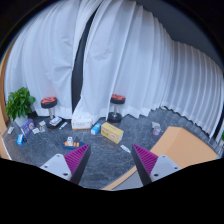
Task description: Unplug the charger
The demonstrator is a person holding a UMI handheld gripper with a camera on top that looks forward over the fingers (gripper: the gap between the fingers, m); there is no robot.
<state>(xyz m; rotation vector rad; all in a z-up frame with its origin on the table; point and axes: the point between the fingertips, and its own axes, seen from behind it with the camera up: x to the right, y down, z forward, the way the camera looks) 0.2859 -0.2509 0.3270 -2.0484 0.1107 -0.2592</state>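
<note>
Charger itself cannot be picked out with any certainty: no plug, cable or socket reads clearly among the small things scattered on the grey surface (pixel 110 150), so where it sits is something I cannot tell from this view. The most likely area, as a guess, is the clutter beyond the fingers.

Going from the left, a potted green plant (pixel 19 103) stands at the far edge of the surface, with a few small items near its base that are too small to name. Next to it is a dark jar with a red lid (pixel 49 105), and near that a black object lying flat. Behind all this hang white curtains (pixel 120 50), parted by a dark gap. Further along, roughly midway, a yellowish box (pixel 112 133) lies on the surface, a small blue item just beside it and a second dark jar with a red lid (pixel 118 103) beyond it. To the right, a tan board or cardboard sheet (pixel 180 147) lies at an angle.

The gripper (pixel 111 158) hangs above the surface with its fingers spread wide and nothing between them; the left pad (pixel 76 158) and the right pad (pixel 146 158) are well apart.

Judging by this, the task is at its search-and-approach stage, with nothing grasped yet. The next move calls for locating the plug, bringing the fingers down around its body, and closing squarely before pulling straight out.
</note>
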